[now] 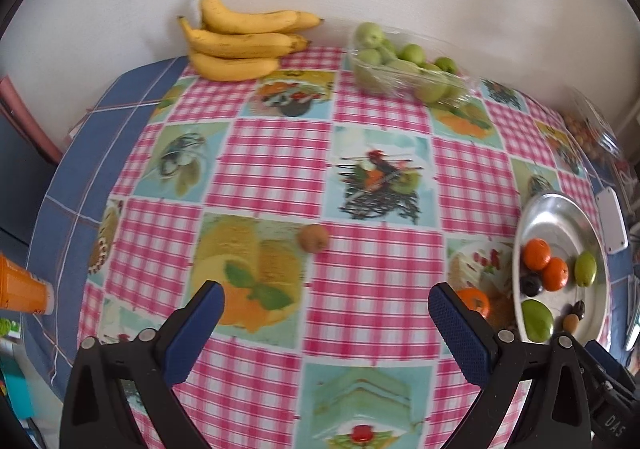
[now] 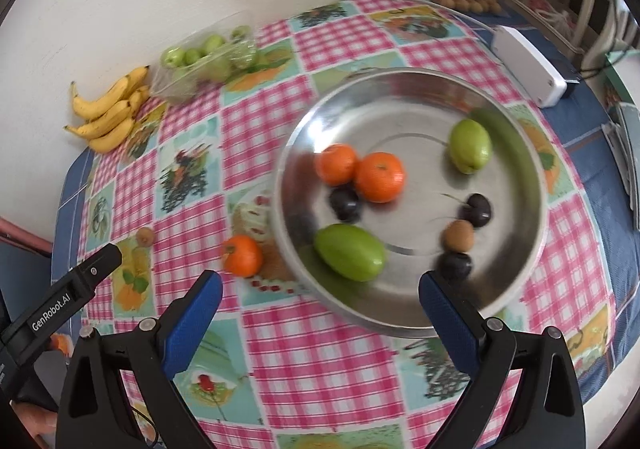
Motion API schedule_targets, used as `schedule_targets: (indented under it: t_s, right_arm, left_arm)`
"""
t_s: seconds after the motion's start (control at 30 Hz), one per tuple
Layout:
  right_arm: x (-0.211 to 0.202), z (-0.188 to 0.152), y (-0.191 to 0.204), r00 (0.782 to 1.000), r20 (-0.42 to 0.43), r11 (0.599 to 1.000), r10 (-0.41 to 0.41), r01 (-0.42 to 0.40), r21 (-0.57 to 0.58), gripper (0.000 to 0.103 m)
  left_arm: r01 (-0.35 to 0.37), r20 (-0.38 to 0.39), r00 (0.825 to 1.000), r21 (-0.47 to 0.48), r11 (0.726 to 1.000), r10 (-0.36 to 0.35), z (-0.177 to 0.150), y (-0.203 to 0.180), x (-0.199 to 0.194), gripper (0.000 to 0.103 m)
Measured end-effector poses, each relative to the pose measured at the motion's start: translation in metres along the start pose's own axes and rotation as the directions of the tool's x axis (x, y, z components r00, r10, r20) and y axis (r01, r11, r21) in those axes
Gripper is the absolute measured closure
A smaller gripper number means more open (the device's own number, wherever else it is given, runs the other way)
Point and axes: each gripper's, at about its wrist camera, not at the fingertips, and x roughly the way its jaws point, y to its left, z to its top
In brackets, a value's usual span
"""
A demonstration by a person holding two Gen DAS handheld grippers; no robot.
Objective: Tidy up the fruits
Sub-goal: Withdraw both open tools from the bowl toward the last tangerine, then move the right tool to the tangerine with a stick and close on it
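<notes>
While both grippers hang above the checked tablecloth (image 1: 276, 165) with nothing between their fingers, two fruits lie loose outside the metal plate (image 2: 516, 249). At the far left, against the wall, the bananas (image 1: 240, 45) lie in a bunch, and just to their right a clear bag of green fruits (image 1: 404, 69) sits open. The left gripper (image 1: 324, 313) is spread wide over the cloth, with a small brown fruit (image 1: 314, 237) ahead of its fingers and well apart from everything else. Further right, a loose orange (image 2: 242, 255) rests just beside the plate's rim, half hidden behind the left gripper's right finger in the left wrist view. The right gripper (image 2: 320, 301) is likewise wide, hovering over the plate, which holds two oranges, two green fruits, dark round fruits and another brown one.

The risk, as I judge it, lies in the round fruits: a squeeze off centre could pop the brown fruit out and send it rolling toward the table edge, and a fruit dropped onto the plate could knock the others around.

The right wrist view is blurred, so the dark fruits cannot be identified surely. The small brown items at the far right corner are too blurred to name.
</notes>
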Motion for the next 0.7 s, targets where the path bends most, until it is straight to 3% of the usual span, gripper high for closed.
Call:
schedule_targets:
  t_s: [0.37, 0.7]
  right_arm:
    - [0.029, -0.01, 0.055, 0.997, -0.061, 0.995, 0.048, -0.053, -0.084, 0.004]
    - [0.053, -0.016, 0.07, 0.992, -0.116, 0.993, 0.051, -0.063, -0.095, 0.004]
  left_arm:
    - [-0.03, -0.044, 0.999, -0.076, 0.997, 0.027, 0.002, 0.045, 0.017, 0.0]
    - [-0.01, -0.089, 0.996, -0.098, 0.995, 0.001, 0.002, 0.052, 0.039, 0.0]
